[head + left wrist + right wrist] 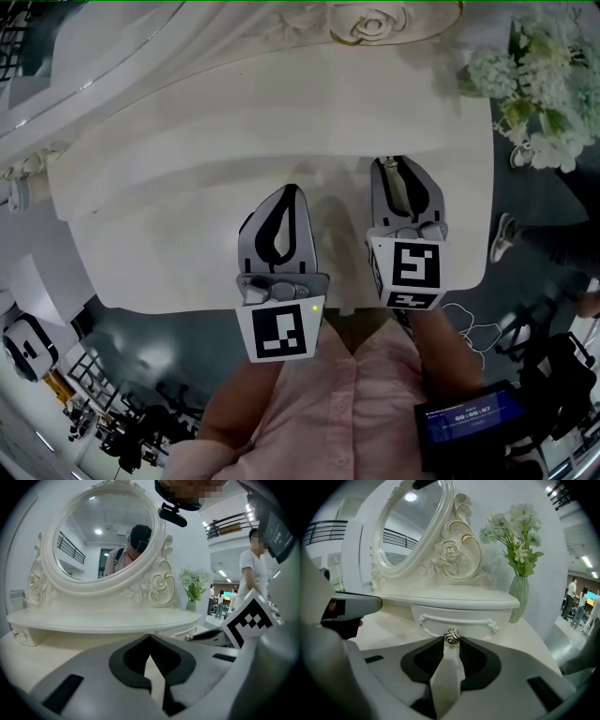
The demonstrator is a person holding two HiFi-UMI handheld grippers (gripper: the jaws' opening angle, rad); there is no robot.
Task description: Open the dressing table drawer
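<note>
The white dressing table's small drawer (459, 618) sits under the curved shelf, with a rose-shaped metal knob (451, 636) at its middle. My right gripper (451, 642) points straight at that knob, which lies between its fingertips and about fills the narrow gap; I see no firm squeeze. In the head view the right gripper (395, 165) reaches to the shelf's front edge. My left gripper (292, 189) hovers over the tabletop (169, 225) to its left, jaws closed tip to tip and empty, as the left gripper view shows (150, 637).
An oval mirror (103, 531) in a carved frame stands at the back. A green vase of white flowers (518, 597) sits at the table's right end. A person in a white shirt (248, 569) stands beyond the table.
</note>
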